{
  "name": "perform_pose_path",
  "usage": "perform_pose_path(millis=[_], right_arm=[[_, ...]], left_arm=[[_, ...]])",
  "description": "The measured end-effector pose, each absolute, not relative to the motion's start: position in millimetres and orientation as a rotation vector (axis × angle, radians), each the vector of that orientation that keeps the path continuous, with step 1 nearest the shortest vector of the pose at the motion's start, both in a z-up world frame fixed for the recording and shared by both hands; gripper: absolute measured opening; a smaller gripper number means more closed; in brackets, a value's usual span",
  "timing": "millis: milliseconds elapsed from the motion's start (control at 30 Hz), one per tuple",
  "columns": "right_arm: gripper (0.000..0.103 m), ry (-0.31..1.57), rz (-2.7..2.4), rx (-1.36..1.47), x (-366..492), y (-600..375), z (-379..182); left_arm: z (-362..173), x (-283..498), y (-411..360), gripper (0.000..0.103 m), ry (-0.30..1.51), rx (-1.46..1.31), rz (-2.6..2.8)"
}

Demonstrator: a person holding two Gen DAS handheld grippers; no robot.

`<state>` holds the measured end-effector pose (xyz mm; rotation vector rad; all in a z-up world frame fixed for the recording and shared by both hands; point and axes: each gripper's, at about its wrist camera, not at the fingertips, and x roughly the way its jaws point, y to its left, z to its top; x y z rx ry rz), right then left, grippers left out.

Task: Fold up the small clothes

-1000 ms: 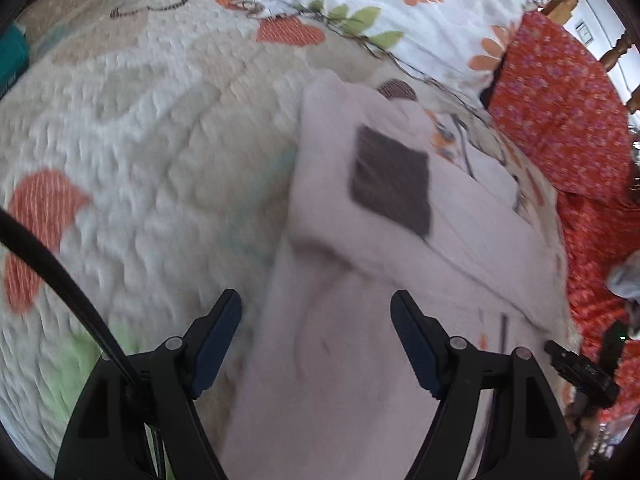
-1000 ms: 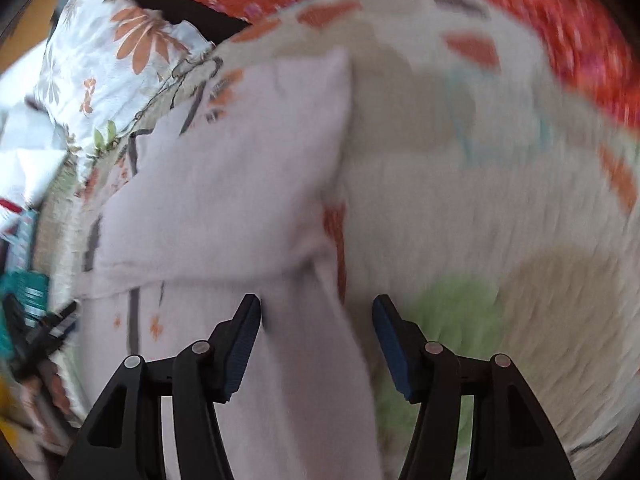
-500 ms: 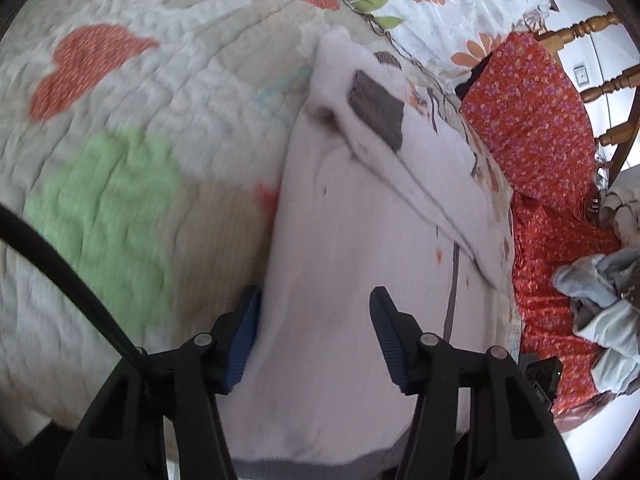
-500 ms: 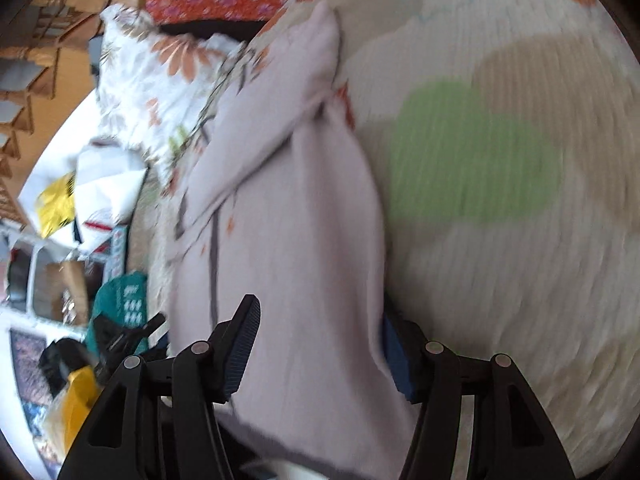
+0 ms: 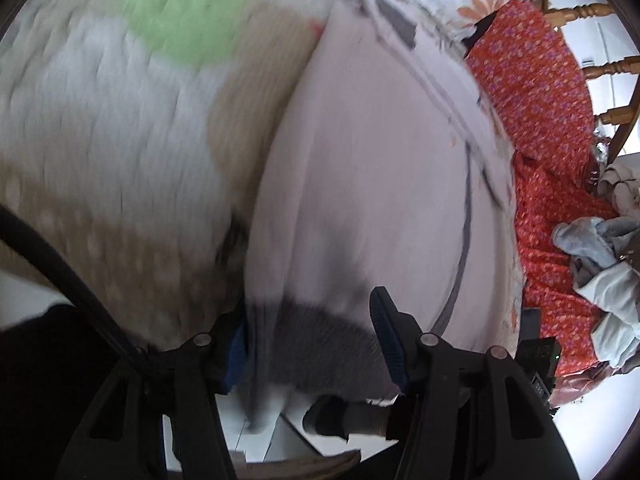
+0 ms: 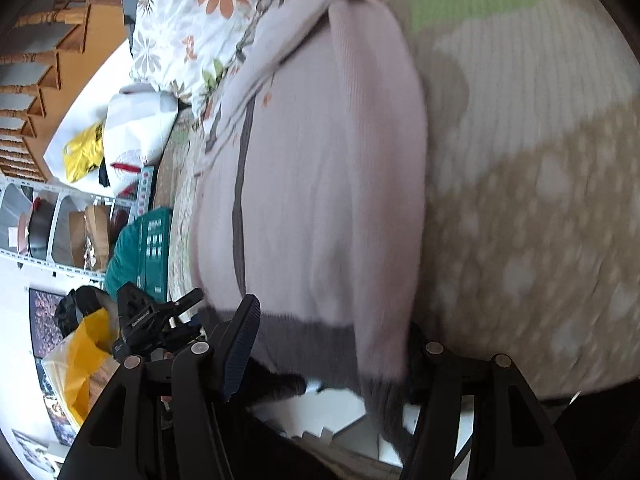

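Both grippers are sliding back along the pale garment [image 5: 372,168] toward its grey hem [image 5: 316,344], which is now lying between the fingers of the left gripper [image 5: 308,340] and the right gripper [image 6: 328,348]. The bed edge and floor are coming into view below. The quilt's green patch [image 5: 188,12] is receding to the far end.

A bedroom in a home. Quilted bedspread [image 5: 120,128] with green and tan patches across the bed, floral pillow [image 6: 180,28] at its far edge, red flowered cloth [image 5: 536,92] beside that. Turned wooden bedposts [image 5: 580,10] behind. Heap of loose clothes [image 5: 600,248] off the bed's right edge. Wire shelves [image 6: 48,224] with household clutter, yellow bag [image 6: 82,152] and wooden stair rails [image 6: 36,60] beyond.
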<state>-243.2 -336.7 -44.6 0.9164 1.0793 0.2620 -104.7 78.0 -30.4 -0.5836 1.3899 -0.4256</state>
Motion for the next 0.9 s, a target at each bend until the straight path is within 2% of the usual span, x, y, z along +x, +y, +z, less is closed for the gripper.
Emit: perform_pose_path(millis=[200,233,267,367,433,500,700,900], right_arm=[[0.063,1.109,0.235,0.88,-248,-323,-47],[0.062,1.114,0.231,0.868,-249,-320,-47],[0.061,1.118,0.22,0.851,-251,-318,-48],[0.043,1.147,0.18,0.778,-252,-311,-47],[0.022,1.17,0.17,0.75,-254,-308,-49],[0.006,1.179,0.173,0.723,-255,-306,-44],[0.006,1.046,0.253,0.639,-247,-306,22],[0.006,0.91,0.259,0.529,-188,-313,94]], left_arm=[[-36,-120,72,0.055,1.405,-0.543,-0.417],[-37,-121,71,0.052,1.411,-0.534,-0.414],[-37,-123,70,0.042,1.415,-0.517,-0.406],[-35,-125,71,0.023,1.411,-0.462,-0.37],[-33,-126,78,0.012,1.405,-0.497,-0.37],[-25,-127,84,0.008,1.379,-0.534,-0.374],[22,-113,98,0.007,1.233,-0.612,-0.411],[90,-46,84,0.007,1.055,-0.604,-0.412]])
